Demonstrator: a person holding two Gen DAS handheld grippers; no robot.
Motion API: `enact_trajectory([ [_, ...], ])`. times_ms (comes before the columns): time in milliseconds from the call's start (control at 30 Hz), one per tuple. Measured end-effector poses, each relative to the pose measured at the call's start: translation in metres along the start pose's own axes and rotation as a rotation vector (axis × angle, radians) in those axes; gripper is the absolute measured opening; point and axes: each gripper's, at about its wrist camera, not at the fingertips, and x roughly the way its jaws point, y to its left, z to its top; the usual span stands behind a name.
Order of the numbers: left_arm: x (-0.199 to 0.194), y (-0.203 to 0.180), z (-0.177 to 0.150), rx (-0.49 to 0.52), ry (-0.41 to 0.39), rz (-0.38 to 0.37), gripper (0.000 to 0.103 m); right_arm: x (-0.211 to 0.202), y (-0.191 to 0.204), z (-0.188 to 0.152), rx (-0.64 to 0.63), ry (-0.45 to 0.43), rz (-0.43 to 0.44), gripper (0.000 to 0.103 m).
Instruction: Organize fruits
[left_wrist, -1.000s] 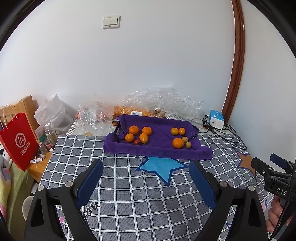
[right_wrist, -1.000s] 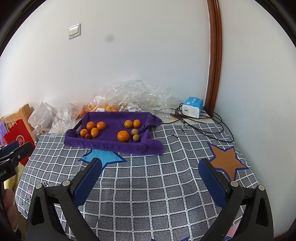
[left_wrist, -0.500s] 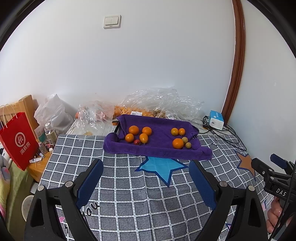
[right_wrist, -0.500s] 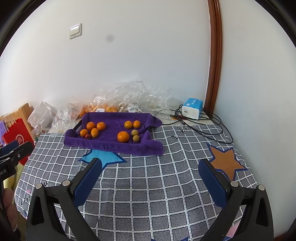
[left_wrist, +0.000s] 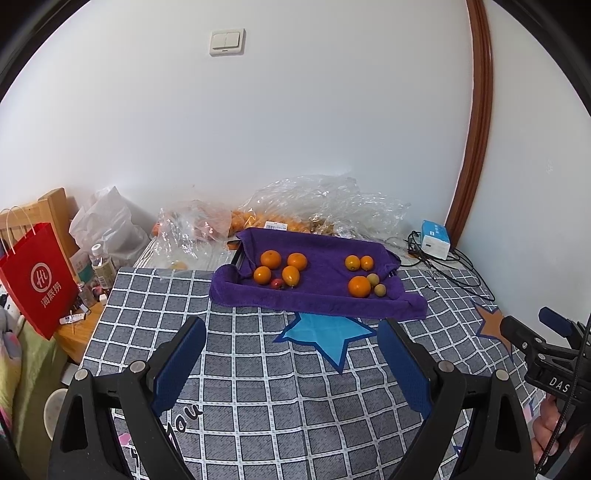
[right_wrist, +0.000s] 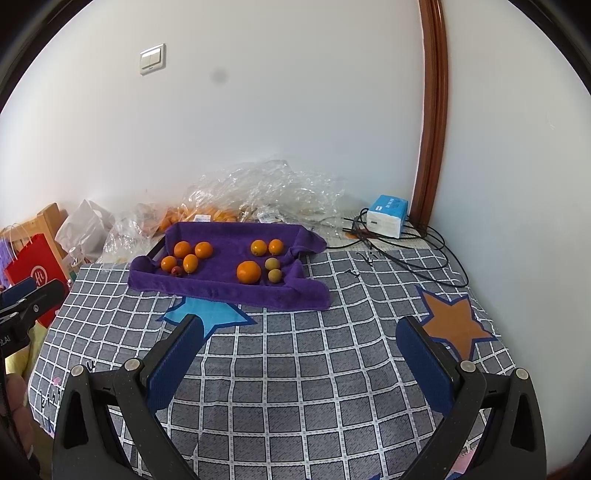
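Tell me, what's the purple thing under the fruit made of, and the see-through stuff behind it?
The purple cloth looks like soft terry towel: fuzzy, matte, with rolled, floppy edges. The clear bags look like thin plastic film: crinkled, shiny, see-through.

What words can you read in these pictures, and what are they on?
"DAS": on the right hand-held gripper, cut off at the picture's edge.
"Hi" in a circle, with three Chinese characters beneath, too blurred to read: on the red paper bag.
"ou": end of a word on the checked cloth.
White label and blue box: print too small to read.
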Motion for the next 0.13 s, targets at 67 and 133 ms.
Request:
enact_trajectory([
  [67,0.0047,0.0023,0.0018,-0.01,0.005,-0.003,0.094,0.0018,0.0017,0.0003,-0.001,-0.002,0.002,0.102],
  [133,0.0103,0.0036,0.0024,-0.004,0.014,-0.005,0.094,0.0049,0.0034,0.0007,-0.002,-0.004,0.005,0.102],
])
